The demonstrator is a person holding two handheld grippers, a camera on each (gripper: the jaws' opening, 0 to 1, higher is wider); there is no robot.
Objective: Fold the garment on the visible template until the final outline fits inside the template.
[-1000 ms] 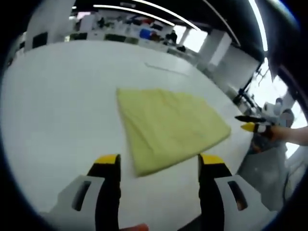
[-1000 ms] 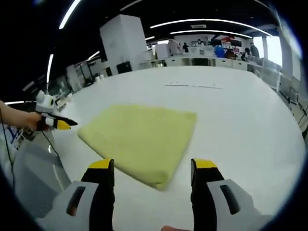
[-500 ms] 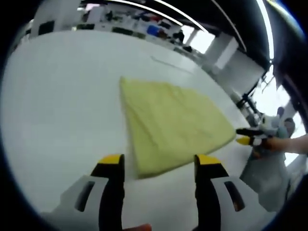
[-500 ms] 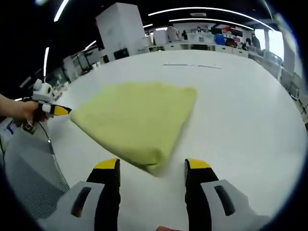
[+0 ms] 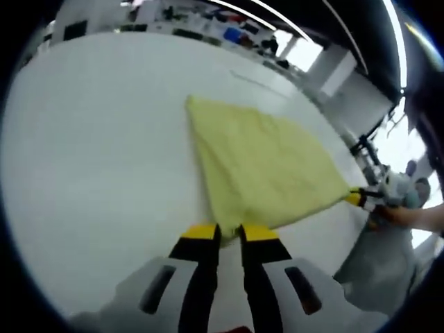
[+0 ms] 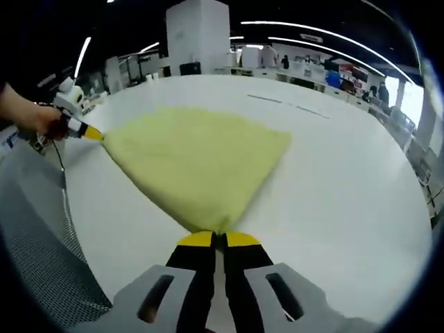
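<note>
Garment (image 5: 267, 163) was plain pale yellow, no print, on a plain white table (image 5: 90, 139). Left gripper (image 5: 229, 232) had yellow tips, black jaws, pale grey body; right gripper (image 6: 216, 239) matched. Yellow tip of the other gripper showed at the cloth's 3 o'clock corner in the left gripper view, 9 o'clock in the right gripper view.

Soft matt cloth garment (image 5: 267, 163), smooth table (image 5: 90, 152)

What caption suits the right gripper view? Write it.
Right hand-held gripper pinches a corner of the folded yellow garment on the white table.
</note>
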